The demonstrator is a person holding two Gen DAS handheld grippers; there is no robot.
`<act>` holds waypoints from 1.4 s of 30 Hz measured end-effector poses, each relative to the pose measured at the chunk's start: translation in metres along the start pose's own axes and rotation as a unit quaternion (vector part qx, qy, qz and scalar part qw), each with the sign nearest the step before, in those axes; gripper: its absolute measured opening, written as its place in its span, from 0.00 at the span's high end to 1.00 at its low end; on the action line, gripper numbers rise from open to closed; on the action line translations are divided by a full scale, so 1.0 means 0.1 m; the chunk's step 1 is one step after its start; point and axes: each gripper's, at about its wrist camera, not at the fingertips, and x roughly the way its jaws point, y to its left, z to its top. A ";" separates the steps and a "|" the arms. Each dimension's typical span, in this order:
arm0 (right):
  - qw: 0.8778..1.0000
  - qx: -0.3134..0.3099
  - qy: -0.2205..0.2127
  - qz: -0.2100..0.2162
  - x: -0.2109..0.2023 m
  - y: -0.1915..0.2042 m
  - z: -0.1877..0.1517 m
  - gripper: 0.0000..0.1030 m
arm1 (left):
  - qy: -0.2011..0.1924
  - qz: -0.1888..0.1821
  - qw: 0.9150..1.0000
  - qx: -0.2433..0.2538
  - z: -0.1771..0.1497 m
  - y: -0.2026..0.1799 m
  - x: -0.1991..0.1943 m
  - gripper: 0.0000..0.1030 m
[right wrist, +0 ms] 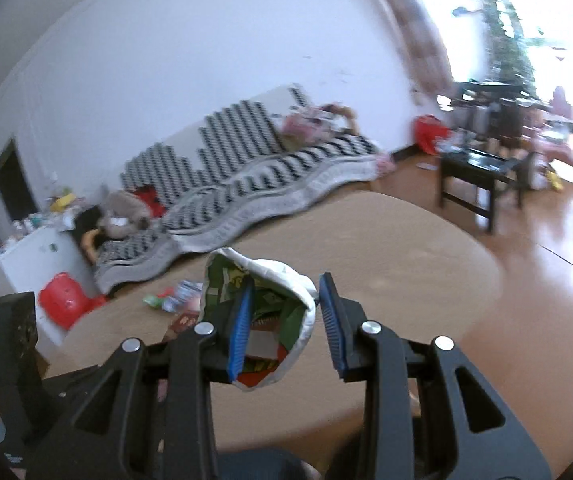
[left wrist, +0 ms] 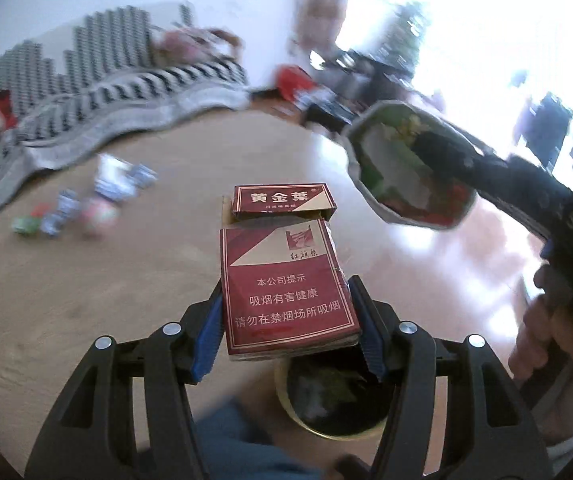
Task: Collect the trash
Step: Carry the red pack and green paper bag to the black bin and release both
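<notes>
Two grippers are each carrying trash above a round tan table point(left wrist: 86, 300). Low in the left view, the left gripper point(left wrist: 290, 320) is squeezing a red cigarette pack point(left wrist: 286, 280), jaws half apart, over a bin point(left wrist: 334, 400). Centre in the right view, the right gripper point(right wrist: 286, 320) is pinching one wall of a paper bowl point(right wrist: 302, 292), jaws narrow. Further left, wrappers point(left wrist: 86, 200) are lying near a striped sofa point(left wrist: 86, 72).

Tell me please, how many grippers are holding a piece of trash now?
2. The left gripper clamps a red cigarette pack above the table. The right gripper grips one wall of an open snack bag. More litter lies blurred on the table.
</notes>
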 end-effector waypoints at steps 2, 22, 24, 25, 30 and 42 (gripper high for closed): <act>0.999 0.026 0.031 -0.015 -0.03 -0.30 -0.21 0.68 | 0.033 -0.026 0.999 0.001 -0.16 -0.27 0.24 0.44; 0.959 0.168 0.206 -0.098 0.51 -1.52 -1.72 0.68 | 0.244 -0.029 0.969 -0.009 -1.01 -0.74 1.86 0.45; 0.956 0.174 0.213 -0.104 0.53 -1.53 -1.75 0.67 | 0.248 -0.031 0.968 -0.012 -1.06 -0.71 1.82 0.45; 0.955 0.181 0.214 -0.101 0.53 -1.57 -1.76 0.66 | 0.252 -0.031 0.967 -0.013 -1.08 -0.72 1.80 0.44; 0.958 0.190 0.192 -0.097 0.46 -1.55 -1.62 0.13 | 0.223 -0.021 0.975 -0.012 -1.00 -0.74 1.67 0.11; 0.989 0.049 0.018 -0.137 0.08 -0.81 -0.75 0.07 | 0.056 0.008 0.998 0.012 -0.19 -0.63 0.64 0.06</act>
